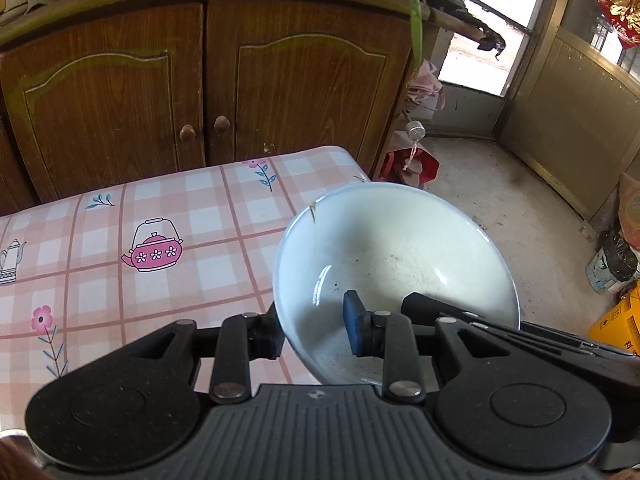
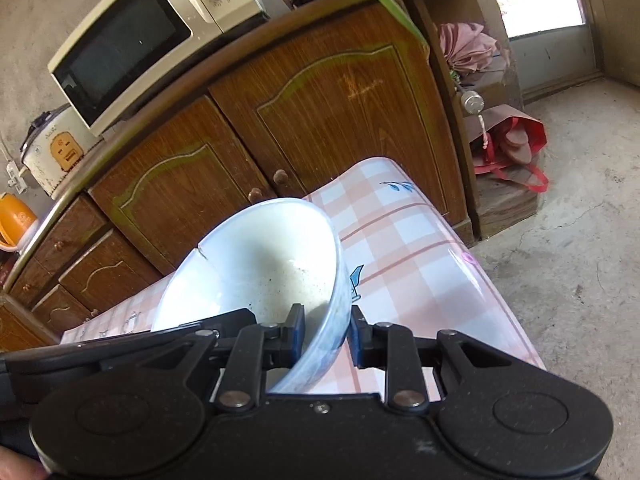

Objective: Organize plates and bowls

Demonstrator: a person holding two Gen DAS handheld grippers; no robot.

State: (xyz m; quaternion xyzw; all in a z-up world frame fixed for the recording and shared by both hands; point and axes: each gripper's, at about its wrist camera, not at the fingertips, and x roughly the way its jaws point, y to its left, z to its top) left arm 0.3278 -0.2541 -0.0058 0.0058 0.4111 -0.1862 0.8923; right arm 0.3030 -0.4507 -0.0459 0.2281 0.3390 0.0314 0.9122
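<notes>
**Bowl gripped from both sides above the table corner**

Bowl [image 1: 396,264], pale blue-white, speckled with dark grit inside, cracked at the rim. Held tilted, clear of the table [image 1: 168,248], over its corner near the concrete floor [image 1: 500,208]. Pinched by the left gripper [image 1: 316,330] on one side of the rim: one finger outside the wall, the blue-padded finger [image 1: 354,322] inside, jaws drawn close on the thin wall. Pinched likewise by the right gripper [image 2: 326,334] on the opposite side, one pad inside the bowl, the other against the outer wall. Each gripper's tip visible in the other's view, reaching in across the bowl.

Covered in a pink-checked cloth with teapot and flower prints, that table. Behind it, a brown wooden cabinet [image 1: 256,92] with two arched doors and round knobs. On top of the cabinet, in the right wrist view, a microwave [image 2: 132,40], a rice cooker [image 2: 56,152] and part of an orange container [image 2: 14,220]. Beside the cabinet, a red bag [image 2: 516,140] on the floor and a folded pink umbrella [image 2: 468,46] on a shelf. At the far right of the left wrist view, a yellow box [image 1: 620,320].
</notes>
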